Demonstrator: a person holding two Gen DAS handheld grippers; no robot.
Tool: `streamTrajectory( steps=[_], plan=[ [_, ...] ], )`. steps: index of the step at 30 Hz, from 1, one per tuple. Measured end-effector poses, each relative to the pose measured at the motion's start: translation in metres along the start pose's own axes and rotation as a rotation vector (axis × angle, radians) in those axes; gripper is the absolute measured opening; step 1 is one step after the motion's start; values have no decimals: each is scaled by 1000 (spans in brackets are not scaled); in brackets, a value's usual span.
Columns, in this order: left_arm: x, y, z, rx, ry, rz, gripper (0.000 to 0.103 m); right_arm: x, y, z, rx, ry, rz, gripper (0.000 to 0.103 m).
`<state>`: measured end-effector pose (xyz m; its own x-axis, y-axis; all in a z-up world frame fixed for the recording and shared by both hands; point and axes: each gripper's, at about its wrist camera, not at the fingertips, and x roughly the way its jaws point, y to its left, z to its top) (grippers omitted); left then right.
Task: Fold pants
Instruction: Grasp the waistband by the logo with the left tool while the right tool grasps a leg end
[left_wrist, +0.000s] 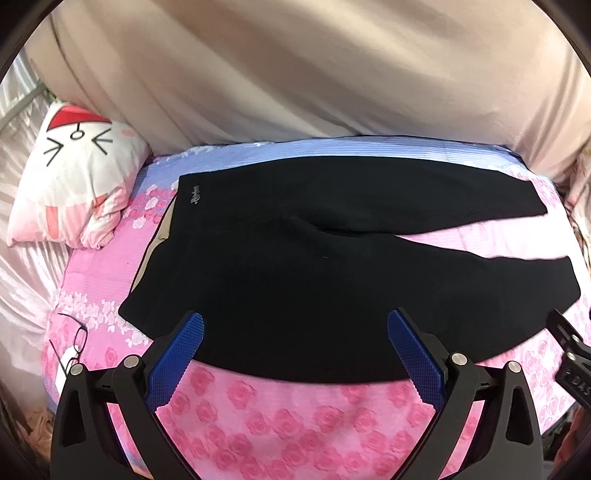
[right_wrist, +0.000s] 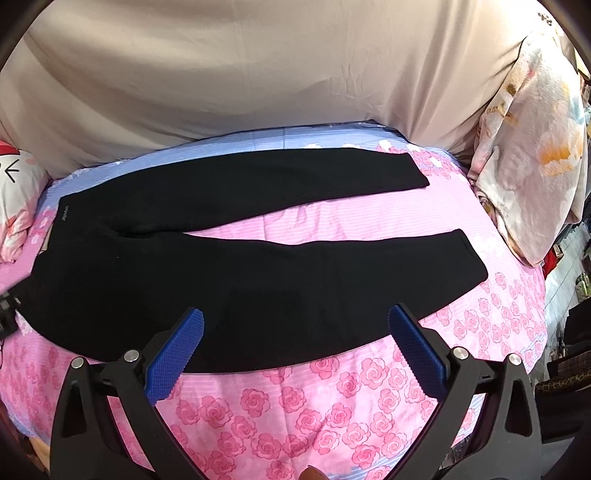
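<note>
Black pants (left_wrist: 295, 266) lie flat on a pink rose-print bedsheet (left_wrist: 277, 417), waistband to the left, both legs stretching right and spread apart. My left gripper (left_wrist: 295, 325) hovers open over the near edge of the seat and thigh, nothing between its blue pads. The right wrist view shows the same pants (right_wrist: 229, 273) with the leg hems at the right. My right gripper (right_wrist: 295, 325) stands open above the near leg, holding nothing. The right gripper's black body (left_wrist: 572, 354) shows at the right edge of the left wrist view, and the left gripper's body (right_wrist: 7, 306) at the left edge of the right view.
A cartoon-face pillow (left_wrist: 70, 181) lies at the left end of the bed. A beige curtain (left_wrist: 314, 74) hangs behind. A floral quilt (right_wrist: 532, 147) is bunched at the right end. Eyeglasses (left_wrist: 75, 339) rest on the sheet near the left gripper. A fingertip (right_wrist: 312, 472) shows at the bottom.
</note>
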<state>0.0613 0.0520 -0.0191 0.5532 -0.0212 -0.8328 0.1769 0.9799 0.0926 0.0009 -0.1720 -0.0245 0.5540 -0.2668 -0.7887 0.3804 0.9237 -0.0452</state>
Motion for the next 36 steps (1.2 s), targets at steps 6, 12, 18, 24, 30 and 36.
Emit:
streamTrajectory(
  steps=[6, 12, 18, 24, 30, 36],
  plan=[
    [72, 79, 56, -47, -11, 76, 98, 24, -25, 19, 17, 21, -64, 98],
    [195, 160, 139, -130, 88, 110, 97, 82, -75, 78, -53, 10, -64, 98],
    [286, 192, 182, -77, 161, 220, 97, 183, -137, 145, -59, 58, 15, 98],
    [314, 200, 186, -82, 190, 188, 98, 248, -200, 197, -20, 54, -7, 98],
    [320, 197, 181, -105, 182, 179, 98, 303, -260, 240, 28, 76, 2, 98],
    [330, 216, 178, -237, 189, 94, 98, 354, -284, 258, 50, 153, 104, 98]
  ],
)
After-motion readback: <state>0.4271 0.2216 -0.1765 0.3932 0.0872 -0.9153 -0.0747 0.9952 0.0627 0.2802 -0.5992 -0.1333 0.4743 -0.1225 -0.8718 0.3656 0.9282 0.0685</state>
